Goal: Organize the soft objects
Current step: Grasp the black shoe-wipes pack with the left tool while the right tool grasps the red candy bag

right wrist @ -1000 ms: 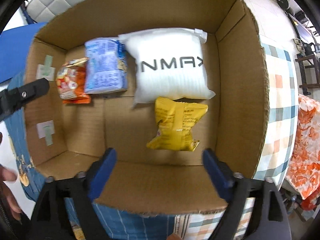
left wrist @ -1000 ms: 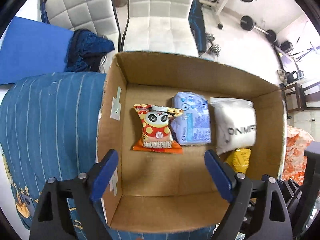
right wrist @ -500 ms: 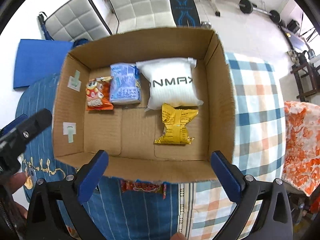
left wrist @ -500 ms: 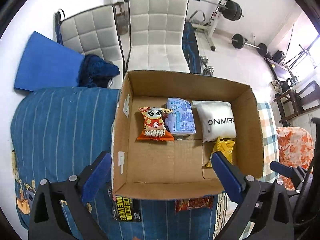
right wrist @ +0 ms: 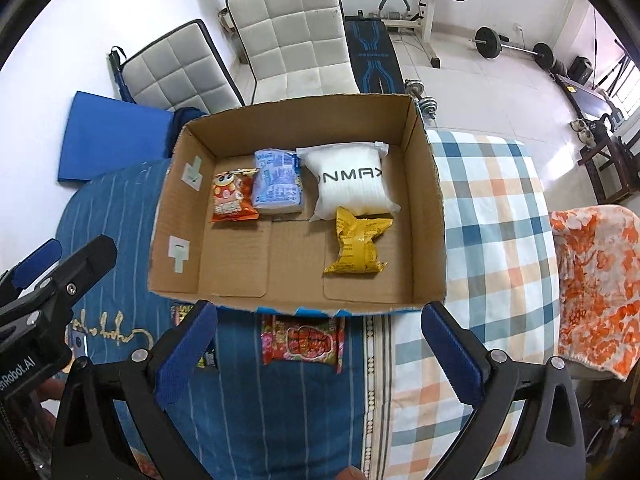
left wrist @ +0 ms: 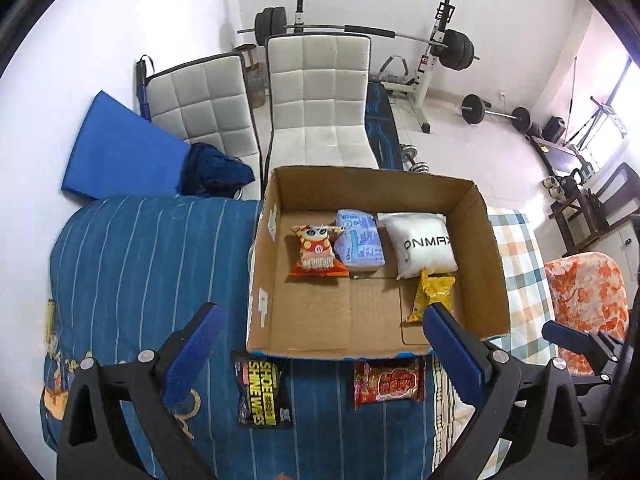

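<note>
1. The blue striped bedcover (left wrist: 152, 264) fills your left wrist view from 7 to 10 o'clock, with the checked cover (right wrist: 492, 208) at 3 o'clock in your right wrist view.
2. The cardboard box (right wrist: 428, 200) sits open where the two covers meet, at the centre of both views.
3. Inside it, the white pillow pack (right wrist: 352, 188) lies by the far wall toward 1 o'clock, the pale blue pack (right wrist: 278, 186) beside it, the red-orange snack bag (right wrist: 230, 198) touching that one at 9 o'clock.
4. The yellow snack bag (right wrist: 356, 246) overlaps the pillow pack's near edge.
5. Outside the box (tucked at its near wall), the black wipes packet (left wrist: 262, 392) and the red candy packet (left wrist: 388, 380) lie on the bedcover.
6. Your left gripper (left wrist: 320, 348) and right gripper (right wrist: 318, 346) hover above the near wall, jaws spread wide after just opening, nothing between them.
</note>
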Tool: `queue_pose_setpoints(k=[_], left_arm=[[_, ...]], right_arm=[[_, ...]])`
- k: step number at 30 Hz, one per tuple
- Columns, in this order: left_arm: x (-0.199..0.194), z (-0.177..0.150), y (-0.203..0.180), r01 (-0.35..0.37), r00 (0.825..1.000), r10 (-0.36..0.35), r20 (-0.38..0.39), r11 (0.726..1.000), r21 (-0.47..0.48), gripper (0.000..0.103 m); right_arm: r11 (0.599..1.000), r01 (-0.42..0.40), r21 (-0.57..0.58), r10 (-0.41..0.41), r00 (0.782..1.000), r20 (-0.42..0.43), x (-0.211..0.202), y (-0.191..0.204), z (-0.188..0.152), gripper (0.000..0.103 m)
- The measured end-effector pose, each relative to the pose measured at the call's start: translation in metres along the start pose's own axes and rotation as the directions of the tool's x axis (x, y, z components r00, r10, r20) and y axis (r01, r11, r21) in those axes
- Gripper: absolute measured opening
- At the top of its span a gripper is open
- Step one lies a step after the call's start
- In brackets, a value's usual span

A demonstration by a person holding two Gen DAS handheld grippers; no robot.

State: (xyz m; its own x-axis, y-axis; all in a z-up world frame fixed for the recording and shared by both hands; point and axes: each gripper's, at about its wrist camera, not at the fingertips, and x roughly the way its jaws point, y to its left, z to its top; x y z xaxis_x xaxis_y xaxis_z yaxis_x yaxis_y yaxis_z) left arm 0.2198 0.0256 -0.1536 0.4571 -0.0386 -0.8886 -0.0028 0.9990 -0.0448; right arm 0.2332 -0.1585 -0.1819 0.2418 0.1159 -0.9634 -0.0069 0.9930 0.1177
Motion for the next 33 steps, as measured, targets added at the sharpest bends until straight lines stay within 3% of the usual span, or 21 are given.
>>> queue_pose_setpoints(k=[4,7,10,16,19,21,23,26,28,31,32,33], left_arm=[[0.007,-0.012,0.008,-0.019,0.999,0.019,-0.032,1.000,-0.019,0.103],[0.025,-0.031,0.025,-0.019,0.995,0.013,-0.099,0.998,-0.060,0.103],[0.043,-0.053,0.047,-0.016,0.987,-0.003,-0.161,0.993,-0.117,0.103],[0.076,-0.097,0.096,-0.077,0.964,0.016,-0.267,0.973,-0.220,0.103],[0.088,-0.116,0.112,-0.105,0.951,0.024,-0.307,0.962,-0.251,0.103],[0.095,-0.128,0.120,-0.116,0.943,0.020,-0.332,0.955,-0.272,0.103],[0.102,-0.135,0.124,-0.121,0.938,0.016,-0.347,0.952,-0.281,0.103],[0.110,-0.143,0.125,-0.131,0.929,0.020,-0.369,0.951,-0.280,0.103],[0.115,-0.147,0.124,-0.131,0.925,0.016,-0.379,0.951,-0.279,0.103],[0.119,-0.154,0.121,-0.126,0.922,0.011,-0.388,0.954,-0.272,0.103],[0.120,-0.155,0.119,-0.122,0.921,0.008,-0.390,0.955,-0.269,0.103],[0.121,-0.158,0.116,-0.118,0.920,0.004,-0.392,0.956,-0.267,0.103]], right_arm=[[0.998,-0.052,0.044,0.051,0.998,0.030,-0.006,-0.004,-0.013,0.103],[0.996,-0.057,0.066,0.057,0.998,0.012,0.003,-0.010,-0.027,0.103],[0.996,-0.054,0.072,0.059,0.996,-0.073,0.031,-0.013,-0.045,0.103],[0.998,-0.060,0.024,0.063,0.975,-0.214,0.103,-0.014,-0.076,0.103],[0.996,-0.056,0.075,0.074,0.962,-0.264,0.140,-0.027,-0.082,0.102],[0.988,-0.064,0.139,0.102,0.953,-0.285,0.162,-0.037,-0.086,0.093],[0.974,-0.088,0.207,0.149,0.943,-0.299,0.181,-0.044,-0.092,0.063],[0.961,-0.088,0.261,0.173,0.930,-0.324,0.203,-0.046,-0.101,0.037],[0.957,-0.112,0.267,0.193,0.934,-0.301,0.203,-0.043,-0.106,0.027],[0.959,-0.077,0.272,0.158,0.944,-0.291,0.196,-0.042,-0.113,0.012],[0.957,-0.068,0.281,0.150,0.948,-0.282,0.192,-0.044,-0.117,0.002],[0.954,-0.053,0.294,0.138,0.950,-0.278,0.189,-0.048,-0.122,0.002]])
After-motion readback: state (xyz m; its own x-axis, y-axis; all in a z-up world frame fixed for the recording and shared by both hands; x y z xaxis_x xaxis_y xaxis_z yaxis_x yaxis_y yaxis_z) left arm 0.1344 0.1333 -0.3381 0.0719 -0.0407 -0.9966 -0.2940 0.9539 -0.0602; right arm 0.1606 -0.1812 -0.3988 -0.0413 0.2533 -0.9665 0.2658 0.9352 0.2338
